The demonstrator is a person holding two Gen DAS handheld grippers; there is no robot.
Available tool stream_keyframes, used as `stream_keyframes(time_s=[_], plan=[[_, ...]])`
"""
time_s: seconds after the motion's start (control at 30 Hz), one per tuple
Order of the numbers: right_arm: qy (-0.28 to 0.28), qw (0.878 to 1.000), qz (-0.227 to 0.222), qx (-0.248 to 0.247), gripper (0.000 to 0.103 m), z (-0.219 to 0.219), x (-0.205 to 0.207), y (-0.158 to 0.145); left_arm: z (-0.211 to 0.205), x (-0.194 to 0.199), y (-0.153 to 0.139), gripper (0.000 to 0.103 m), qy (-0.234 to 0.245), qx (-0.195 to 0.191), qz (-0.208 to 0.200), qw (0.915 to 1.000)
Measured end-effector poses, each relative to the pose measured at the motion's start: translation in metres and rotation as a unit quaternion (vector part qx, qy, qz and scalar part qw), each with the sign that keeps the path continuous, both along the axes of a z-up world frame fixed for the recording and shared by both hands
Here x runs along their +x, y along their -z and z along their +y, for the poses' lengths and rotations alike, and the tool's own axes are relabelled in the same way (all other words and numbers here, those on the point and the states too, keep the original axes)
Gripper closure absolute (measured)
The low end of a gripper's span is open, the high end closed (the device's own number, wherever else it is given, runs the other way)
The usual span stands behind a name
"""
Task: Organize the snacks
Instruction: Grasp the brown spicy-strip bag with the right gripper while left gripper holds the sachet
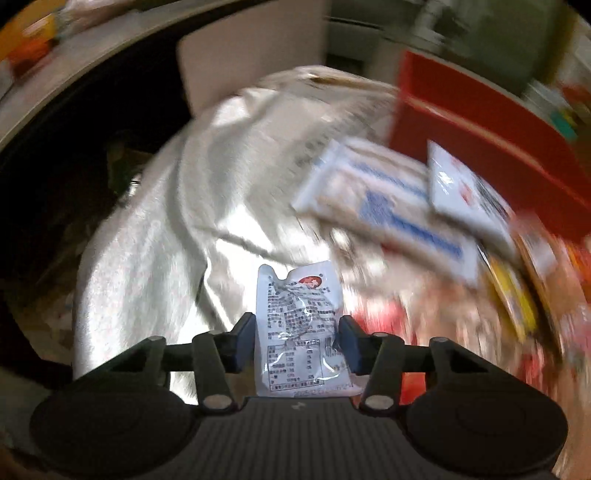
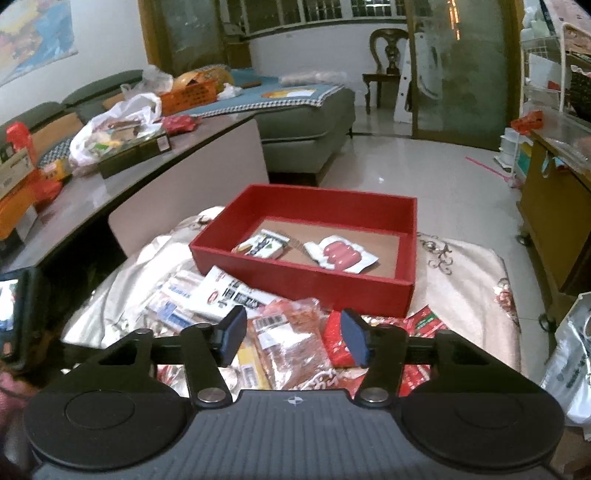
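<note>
Both the left gripper (image 1: 298,341) and the right gripper (image 2: 293,339) look alike: black ribbed housing, two round black discs, angular black linkage arms with silver pivot screws, dark blue pads, and a small compass-like mark.

Pale tiled floor (image 2: 424,166), grey sofa (image 2: 303,122); wooden chair (image 2: 386,62), barred windows (image 2: 314,13), glass door (image 2: 461,66)
</note>
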State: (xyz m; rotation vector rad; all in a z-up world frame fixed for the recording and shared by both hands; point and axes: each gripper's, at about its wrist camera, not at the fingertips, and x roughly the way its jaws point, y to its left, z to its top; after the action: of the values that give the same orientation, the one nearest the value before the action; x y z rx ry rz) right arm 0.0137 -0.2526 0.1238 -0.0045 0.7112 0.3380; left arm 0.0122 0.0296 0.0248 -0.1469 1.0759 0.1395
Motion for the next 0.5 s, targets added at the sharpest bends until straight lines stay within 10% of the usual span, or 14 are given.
stream_keyframes(time_s=[0.2,0.4,0.5], plan=[[-0.022,0.999,0.018,-0.026,0.043,0.014,0.004,0.017,-0.003,-0.024,0.006,0.056,0.084,0.002,0.007,0.9964],[-0.064,0.994,0.004,-0.085,0.034,0.037,0.004,0.035,-0.032,-0.033,0.019,0.011,0.145,0.051,-0.011,0.9881],[-0.083,0.991,-0.010,-0.101,0.032,0.049,0.012,0.038,-0.029,-0.032,0.017,0.026,0.151,0.032,-0.014,0.9880]])
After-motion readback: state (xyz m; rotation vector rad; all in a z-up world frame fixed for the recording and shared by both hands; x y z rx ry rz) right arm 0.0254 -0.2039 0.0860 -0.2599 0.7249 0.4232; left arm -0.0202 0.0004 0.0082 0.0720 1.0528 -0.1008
